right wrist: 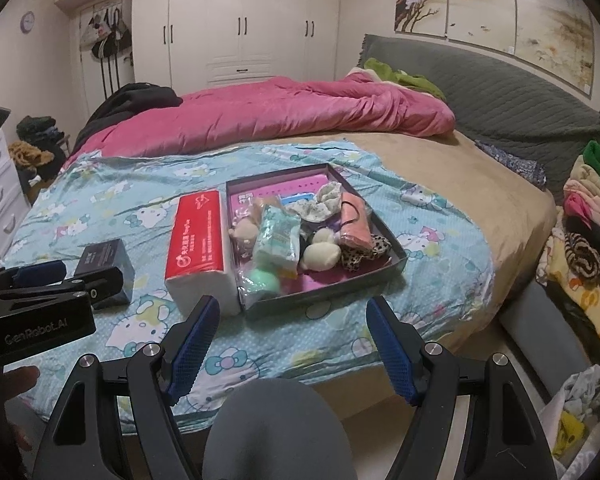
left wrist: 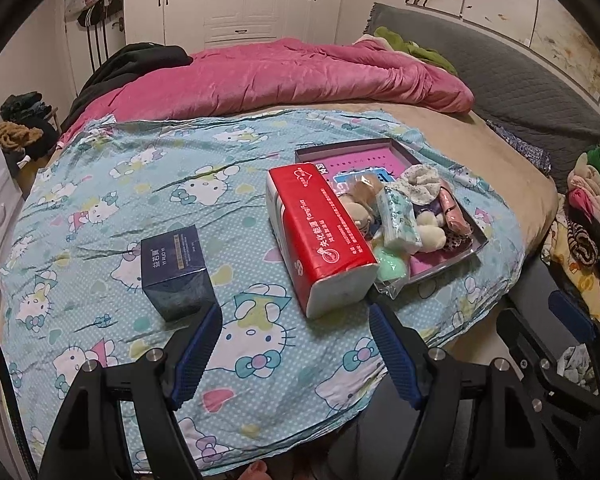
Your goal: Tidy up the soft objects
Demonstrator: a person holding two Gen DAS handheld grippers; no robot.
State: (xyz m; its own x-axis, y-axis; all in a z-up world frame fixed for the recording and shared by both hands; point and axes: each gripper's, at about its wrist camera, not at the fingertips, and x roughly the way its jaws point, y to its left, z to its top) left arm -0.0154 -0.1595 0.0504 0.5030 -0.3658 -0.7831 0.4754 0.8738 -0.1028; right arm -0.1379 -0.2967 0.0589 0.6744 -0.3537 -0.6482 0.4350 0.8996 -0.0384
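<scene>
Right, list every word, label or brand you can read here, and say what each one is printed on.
"GenRobot_AI": on the body of the left hand-held gripper, seen from the right wrist view.
"YI RUO YI": beside Chinese characters on top of the dark blue box.
Red tissue pack: white Chinese print and a logo, too blurred to read.
Pink card inside the tray: print too small to read.

**Legible markings in the two wrist views**

The left gripper (right wrist: 40, 280), seen at the left edge of the right wrist view, bears "GenRobot_AI" in pale letters on its black body. The dark blue box (left wrist: 178, 272), lower left of centre, carries "YI RUO YI" under Chinese characters. The red tissue pack (left wrist: 320, 236) shows white Chinese print, too small to read.
</scene>
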